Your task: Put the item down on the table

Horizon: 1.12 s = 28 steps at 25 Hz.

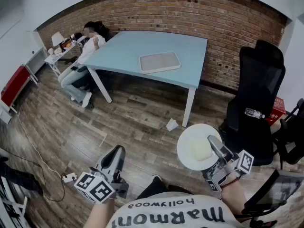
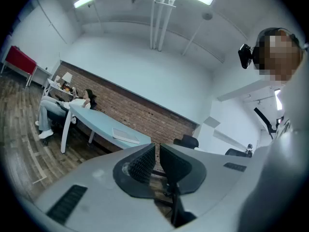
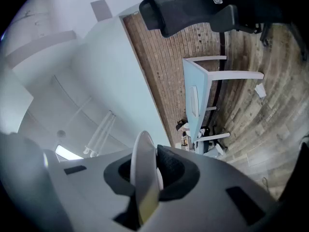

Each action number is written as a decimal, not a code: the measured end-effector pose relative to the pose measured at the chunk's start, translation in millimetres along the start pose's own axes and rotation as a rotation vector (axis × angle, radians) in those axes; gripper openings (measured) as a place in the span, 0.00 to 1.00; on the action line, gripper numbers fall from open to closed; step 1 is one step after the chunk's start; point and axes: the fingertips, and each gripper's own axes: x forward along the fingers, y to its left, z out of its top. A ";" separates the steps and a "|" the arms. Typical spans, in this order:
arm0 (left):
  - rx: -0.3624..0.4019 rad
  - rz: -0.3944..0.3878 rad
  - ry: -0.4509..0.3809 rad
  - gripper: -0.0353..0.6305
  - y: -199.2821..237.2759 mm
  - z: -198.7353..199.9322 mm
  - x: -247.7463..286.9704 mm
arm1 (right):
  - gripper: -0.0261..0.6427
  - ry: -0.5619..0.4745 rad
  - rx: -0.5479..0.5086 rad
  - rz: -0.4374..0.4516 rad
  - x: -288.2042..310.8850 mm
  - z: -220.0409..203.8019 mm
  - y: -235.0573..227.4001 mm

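A white round plate (image 1: 190,144) with a pale yellowish block (image 1: 201,150) on it is held level over the wooden floor, low at the right in the head view. My right gripper (image 1: 212,144) is shut on the plate's near rim; in the right gripper view the plate's edge (image 3: 145,178) stands between the jaws of my right gripper (image 3: 153,170). My left gripper (image 1: 116,156) hangs low at the left, shut with nothing in it, its pads (image 2: 145,163) almost touching. The light blue table (image 1: 142,46) stands well ahead, by the brick wall.
A grey tray (image 1: 159,61) lies on the table. A person (image 1: 88,46) sits at the table's far left end. A black office chair (image 1: 256,89) with a water bottle (image 1: 255,113) stands at the right. A paper scrap (image 1: 172,124) and a power strip (image 1: 69,177) lie on the floor.
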 end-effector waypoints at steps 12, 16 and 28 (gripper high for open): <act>0.001 0.009 -0.003 0.10 -0.4 -1.8 -3.4 | 0.12 0.012 0.019 0.032 4.3 -1.1 5.1; -0.010 0.011 -0.004 0.10 5.6 -5.1 3.8 | 0.12 0.001 0.043 -0.002 8.5 1.3 -8.3; -0.059 -0.013 0.048 0.10 70.7 -2.6 67.9 | 0.12 -0.004 0.027 -0.018 77.7 31.0 -31.3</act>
